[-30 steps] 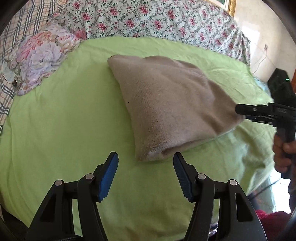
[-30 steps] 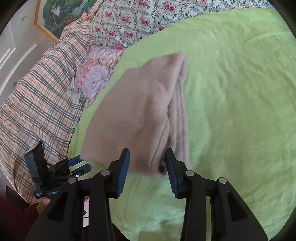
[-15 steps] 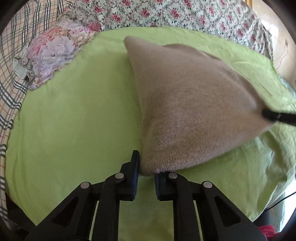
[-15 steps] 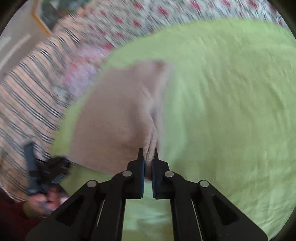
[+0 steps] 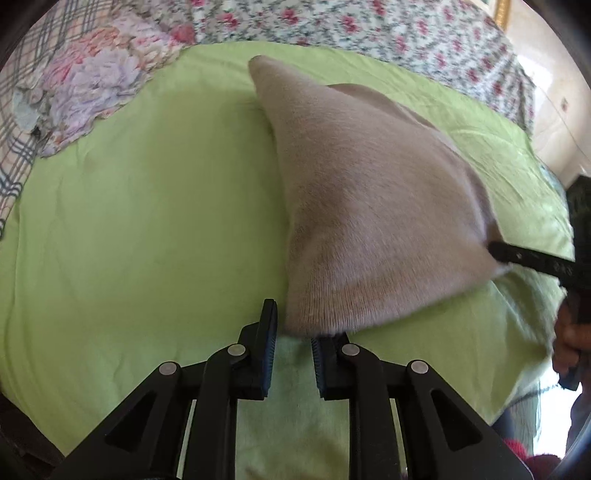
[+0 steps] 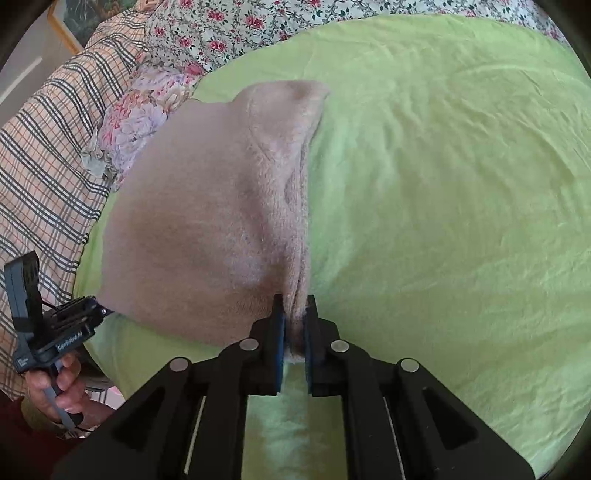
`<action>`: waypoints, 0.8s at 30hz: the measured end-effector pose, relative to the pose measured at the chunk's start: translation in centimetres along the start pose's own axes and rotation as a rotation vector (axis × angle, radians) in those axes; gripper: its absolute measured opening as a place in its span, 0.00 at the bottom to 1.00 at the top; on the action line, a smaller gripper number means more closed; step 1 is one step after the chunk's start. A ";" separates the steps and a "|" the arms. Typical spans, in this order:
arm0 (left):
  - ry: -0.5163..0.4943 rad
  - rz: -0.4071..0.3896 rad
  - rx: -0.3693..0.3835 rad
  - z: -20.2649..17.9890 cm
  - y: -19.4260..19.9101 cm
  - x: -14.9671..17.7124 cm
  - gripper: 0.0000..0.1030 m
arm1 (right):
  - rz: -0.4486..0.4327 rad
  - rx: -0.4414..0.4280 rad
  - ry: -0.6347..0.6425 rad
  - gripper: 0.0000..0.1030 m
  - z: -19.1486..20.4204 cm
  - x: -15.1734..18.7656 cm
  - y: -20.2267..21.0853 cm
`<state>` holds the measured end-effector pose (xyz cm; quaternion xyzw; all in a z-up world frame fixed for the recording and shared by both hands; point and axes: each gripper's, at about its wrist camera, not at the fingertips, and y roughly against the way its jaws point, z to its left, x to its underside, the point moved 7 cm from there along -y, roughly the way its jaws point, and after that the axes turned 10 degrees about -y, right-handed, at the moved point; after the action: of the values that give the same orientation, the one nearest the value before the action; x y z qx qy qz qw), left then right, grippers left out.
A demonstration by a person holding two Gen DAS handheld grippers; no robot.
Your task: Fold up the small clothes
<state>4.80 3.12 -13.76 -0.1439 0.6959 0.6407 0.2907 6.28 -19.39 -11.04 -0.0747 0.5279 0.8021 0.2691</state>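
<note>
Green sheet (image 6: pixel 443 184) on bed, floral cover (image 5: pixel 369 33), plaid blanket (image 6: pixel 48 155), framed pic (image 6: pixel 74 26)

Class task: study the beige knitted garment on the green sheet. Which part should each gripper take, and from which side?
Take the beige knitted garment at its two near corners, coming from the near edge of the green sheet. The stacked folded edges end there, so the right gripper pinches every layer; the left gripper takes the other corner.

A folded beige knitted garment (image 5: pixel 362 206) of soft, fuzzy wool is seen on the green cover, roughly triangular in outline. Its far corner is laid flat, while its two near corners are drawn up off the surface. Several stacked layers (image 6: pixel 297 221) are shown along its right edge.
</note>
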 end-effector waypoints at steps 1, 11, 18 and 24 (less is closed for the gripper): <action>-0.004 -0.003 0.016 0.0 0.4 0.2 0.19 | 0.003 -0.002 -0.005 0.10 0.2 0.0 0.1; -0.010 -0.157 0.155 1.2 6.2 -2.4 0.19 | -0.114 -0.021 -0.037 0.15 1.5 -3.9 5.1; -0.004 -0.206 0.196 1.1 3.4 -9.4 0.19 | -0.114 -0.069 0.024 0.17 5.8 -10.3 1.3; -0.002 -0.193 0.195 1.3 1.3 -12.4 0.21 | -0.127 -0.061 -0.028 0.50 4.2 -14.6 -1.8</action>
<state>14.17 2.45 -5.41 -0.1806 0.7376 0.5391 0.3643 20.18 -20.28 -4.76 -0.1050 0.4936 0.8000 0.3244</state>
